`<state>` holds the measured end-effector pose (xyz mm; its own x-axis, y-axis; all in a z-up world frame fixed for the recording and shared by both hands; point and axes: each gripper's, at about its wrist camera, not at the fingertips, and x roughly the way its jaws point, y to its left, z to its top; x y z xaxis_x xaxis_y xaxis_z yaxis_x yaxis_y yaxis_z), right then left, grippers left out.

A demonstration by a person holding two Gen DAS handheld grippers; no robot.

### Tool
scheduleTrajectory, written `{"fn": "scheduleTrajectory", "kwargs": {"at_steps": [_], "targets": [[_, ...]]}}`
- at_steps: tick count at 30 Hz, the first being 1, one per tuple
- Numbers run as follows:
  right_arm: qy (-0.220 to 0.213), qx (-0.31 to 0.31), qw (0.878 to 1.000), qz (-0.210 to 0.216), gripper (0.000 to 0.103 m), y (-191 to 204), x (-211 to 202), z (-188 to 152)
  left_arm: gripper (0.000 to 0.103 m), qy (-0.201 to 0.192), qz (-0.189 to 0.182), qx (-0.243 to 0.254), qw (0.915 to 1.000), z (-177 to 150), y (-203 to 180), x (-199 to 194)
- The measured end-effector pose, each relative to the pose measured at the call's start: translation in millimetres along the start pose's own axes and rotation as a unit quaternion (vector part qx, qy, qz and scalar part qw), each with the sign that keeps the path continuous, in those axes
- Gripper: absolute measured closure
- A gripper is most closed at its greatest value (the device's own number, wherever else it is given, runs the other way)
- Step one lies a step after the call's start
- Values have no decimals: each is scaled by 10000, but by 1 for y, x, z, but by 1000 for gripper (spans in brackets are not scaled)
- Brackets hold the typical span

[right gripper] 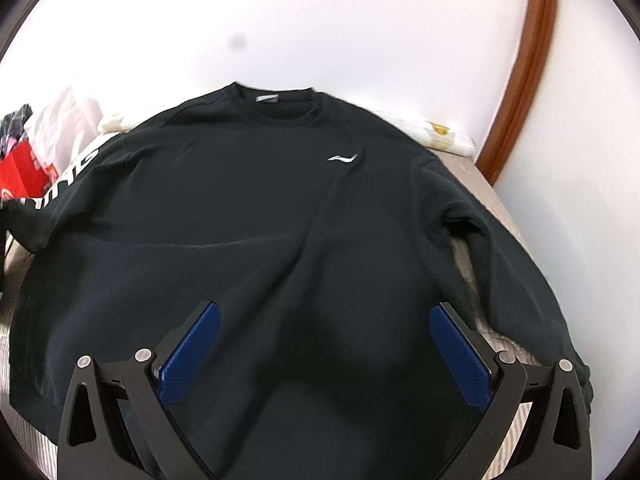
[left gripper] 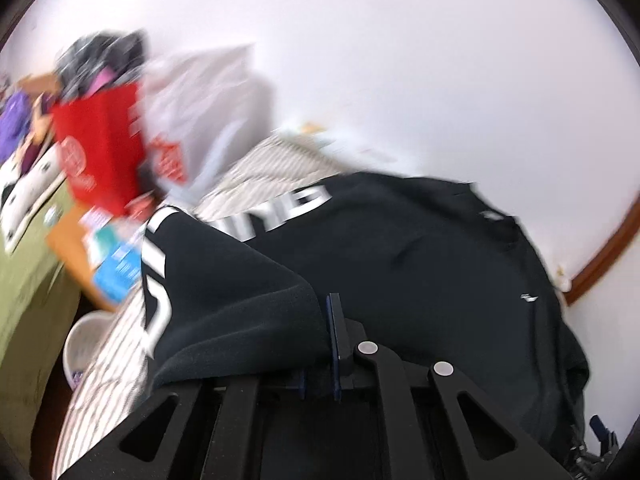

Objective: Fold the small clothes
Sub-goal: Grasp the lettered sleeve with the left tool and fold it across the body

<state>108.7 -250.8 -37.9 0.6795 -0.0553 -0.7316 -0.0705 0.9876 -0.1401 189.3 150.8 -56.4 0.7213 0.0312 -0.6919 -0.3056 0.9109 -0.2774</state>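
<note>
Left tool (left gripper: 334, 336) clamps sweatshirt (right gripper: 248, 216) sleeve; right tool (right gripper: 324, 344) spread above hem.

The black sweatshirt (right gripper: 280, 220) lies front up, spread flat on a striped bed, collar toward the wall. A small white logo marks the chest. One sleeve (left gripper: 224, 280), with white lettering, is lifted and folded over.

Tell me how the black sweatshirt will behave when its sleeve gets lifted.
The black sweatshirt is probably floppy: its sleeve already drapes over the left gripper, whose jaws are shut on it. The rest will likely trail and drag across the striped bedcover. The fabric looks thick, so it may feel fairly heavy.
</note>
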Motion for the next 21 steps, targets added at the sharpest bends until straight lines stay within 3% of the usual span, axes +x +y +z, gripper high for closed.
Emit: {"fn": "scheduleTrajectory", "kwargs": {"at_steps": [6, 12, 16, 21], "targets": [[-126, 123, 9996, -203, 1, -36, -7, 2, 95, -167, -509, 788, 9954, 17, -92, 6], [-131, 344, 9989, -298, 1, -69, -1, -1, 95, 241, -810, 1594, 9836, -4, -175, 44], [-61, 421, 9985, -332, 1, -84, 9, -8, 95, 500, -933, 1992, 9742, -26, -210, 66], [80, 490, 9982, -331, 1, -97, 20, -11, 94, 847, -971, 2128, 9686, -46, -233, 88]]}}
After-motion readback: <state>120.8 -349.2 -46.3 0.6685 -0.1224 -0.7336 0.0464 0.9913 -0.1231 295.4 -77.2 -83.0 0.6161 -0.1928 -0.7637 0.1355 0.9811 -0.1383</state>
